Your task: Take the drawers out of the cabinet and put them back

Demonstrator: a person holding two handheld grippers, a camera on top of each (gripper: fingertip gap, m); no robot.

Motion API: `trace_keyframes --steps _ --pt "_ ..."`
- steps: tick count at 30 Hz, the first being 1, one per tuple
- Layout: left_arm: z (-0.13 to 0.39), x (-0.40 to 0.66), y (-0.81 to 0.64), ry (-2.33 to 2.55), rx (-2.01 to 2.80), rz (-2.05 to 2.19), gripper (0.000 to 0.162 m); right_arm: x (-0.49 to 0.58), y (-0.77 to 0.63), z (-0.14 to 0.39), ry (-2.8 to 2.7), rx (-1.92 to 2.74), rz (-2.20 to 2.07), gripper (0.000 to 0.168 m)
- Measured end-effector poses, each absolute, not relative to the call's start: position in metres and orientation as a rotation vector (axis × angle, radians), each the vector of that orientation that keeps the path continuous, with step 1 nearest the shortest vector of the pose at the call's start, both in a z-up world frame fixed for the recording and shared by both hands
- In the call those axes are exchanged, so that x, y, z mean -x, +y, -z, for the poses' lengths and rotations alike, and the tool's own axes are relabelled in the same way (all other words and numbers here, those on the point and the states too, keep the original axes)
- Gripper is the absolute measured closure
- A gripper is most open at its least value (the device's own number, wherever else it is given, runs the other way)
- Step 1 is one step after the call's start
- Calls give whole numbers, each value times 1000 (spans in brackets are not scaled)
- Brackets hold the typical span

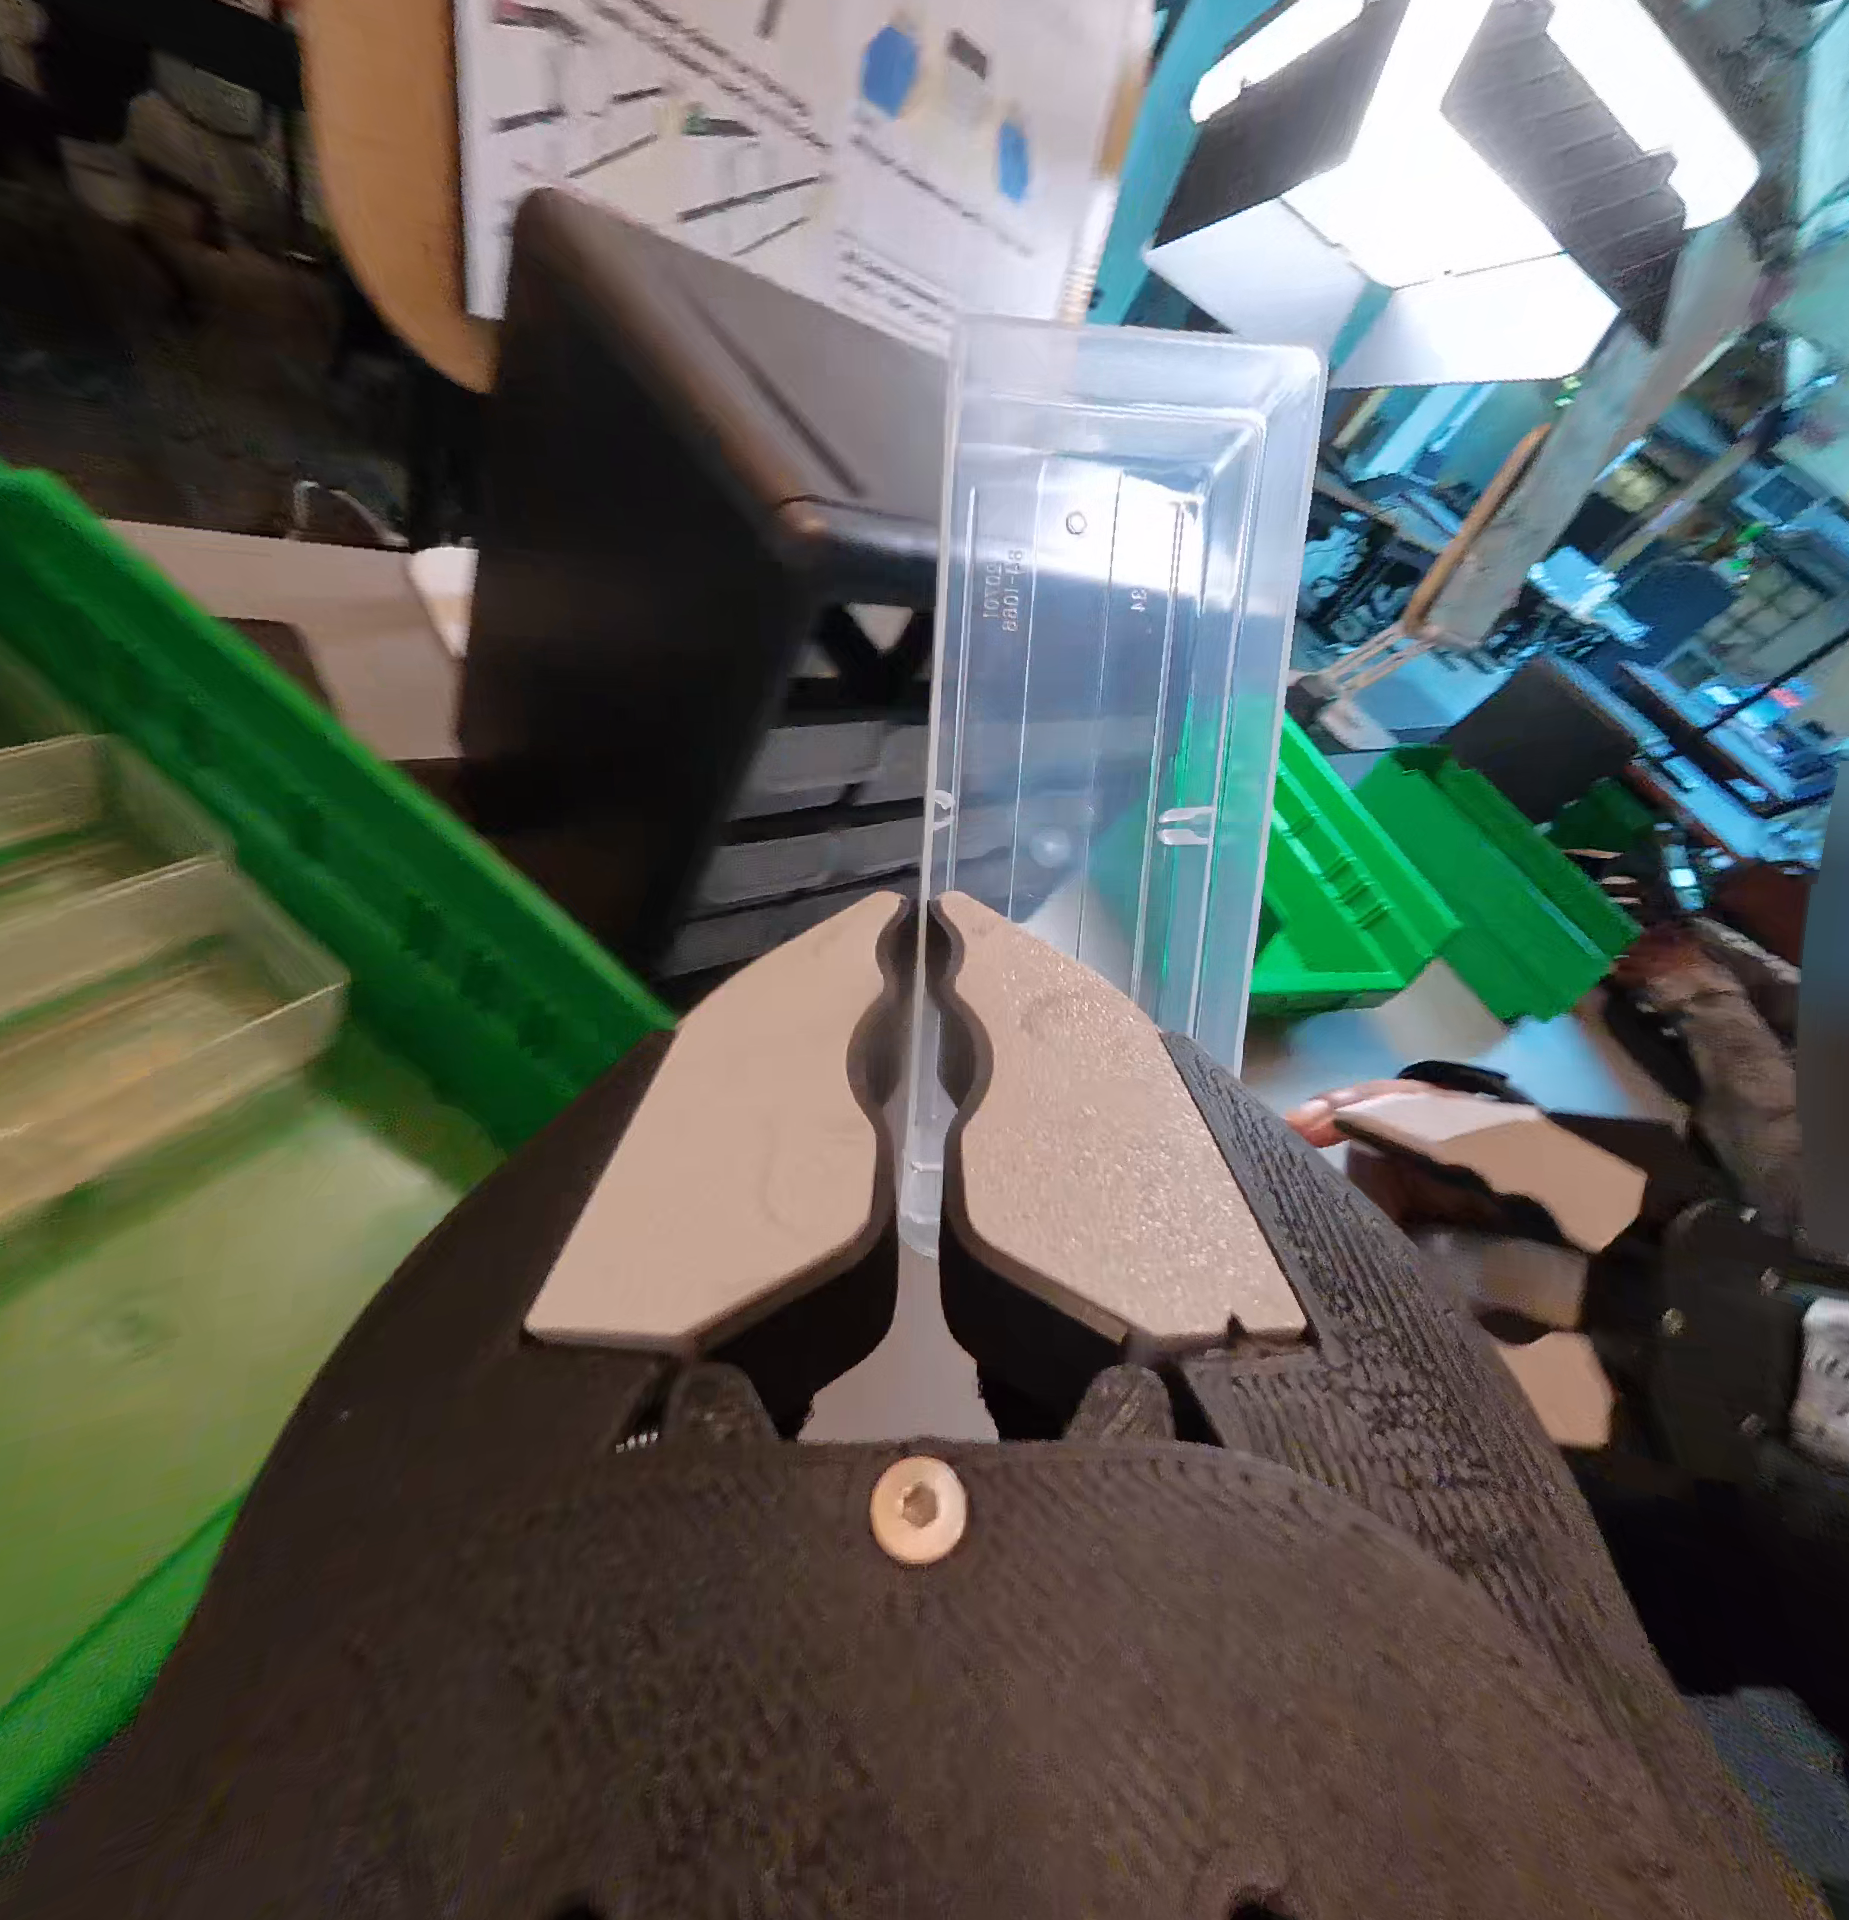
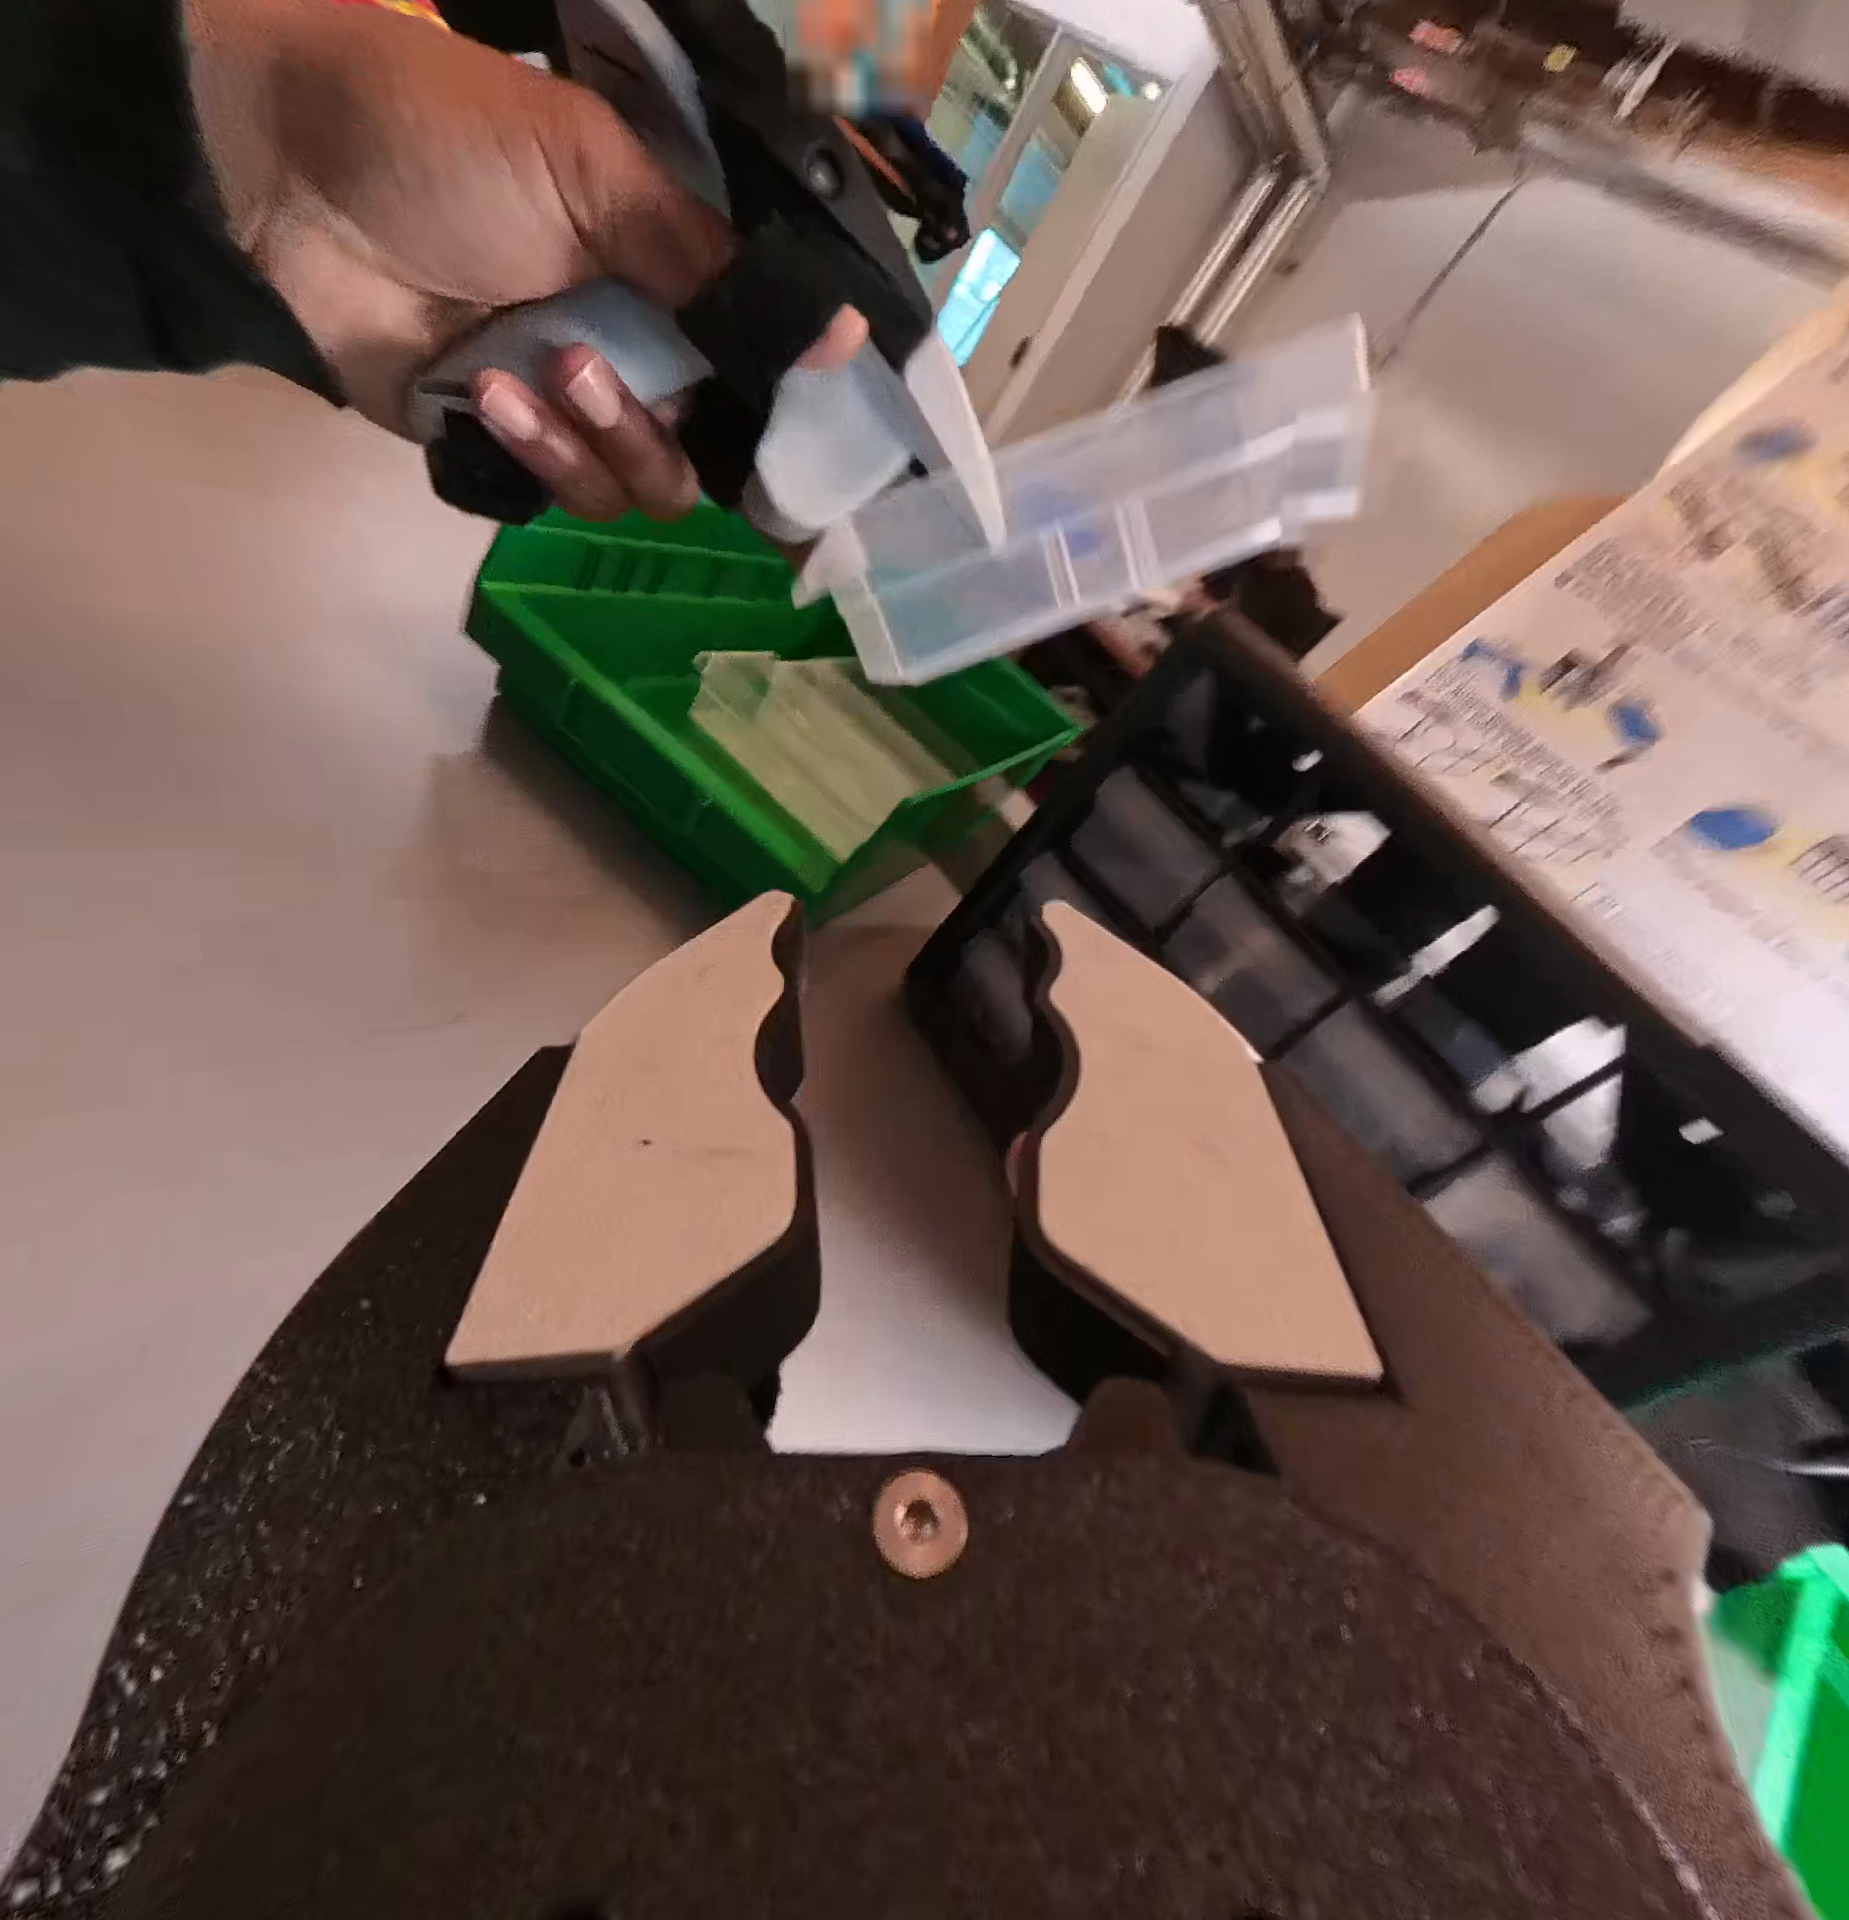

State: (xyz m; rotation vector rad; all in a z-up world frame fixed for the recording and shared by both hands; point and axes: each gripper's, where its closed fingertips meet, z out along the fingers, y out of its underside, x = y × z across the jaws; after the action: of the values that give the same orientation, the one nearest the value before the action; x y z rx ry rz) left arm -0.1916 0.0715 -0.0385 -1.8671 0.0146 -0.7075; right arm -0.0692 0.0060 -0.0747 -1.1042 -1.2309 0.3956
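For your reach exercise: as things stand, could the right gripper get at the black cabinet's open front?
Probably yes. The right gripper is open and empty, with the black cabinet just ahead and nothing between them. The clear drawer hangs above in the left gripper.

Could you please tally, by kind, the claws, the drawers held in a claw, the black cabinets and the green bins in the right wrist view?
Claws, left claw and right claw: 2
Clear drawer, held in the left claw: 1
Black cabinet: 1
Green bins: 2
Total: 6
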Motion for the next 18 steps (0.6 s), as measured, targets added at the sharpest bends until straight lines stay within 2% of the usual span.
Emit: trace_keyframes --steps 4,7,9,14,18 --pt "7 150 79 17 1773 839 160 80 9 42 -1175 975 -188 126" --pt "-7 137 87 -31 1681 845 161 86 28 44 -1115 1199 -356 107" --pt "-6 130 90 -54 1654 842 160 88 39 51 -1077 1301 -457 104" --pt "17 128 94 -88 1644 733 161 91 37 57 -1012 1356 -704 131" --pt "36 119 98 -108 1676 750 161 91 36 60 -1019 1366 -753 138"
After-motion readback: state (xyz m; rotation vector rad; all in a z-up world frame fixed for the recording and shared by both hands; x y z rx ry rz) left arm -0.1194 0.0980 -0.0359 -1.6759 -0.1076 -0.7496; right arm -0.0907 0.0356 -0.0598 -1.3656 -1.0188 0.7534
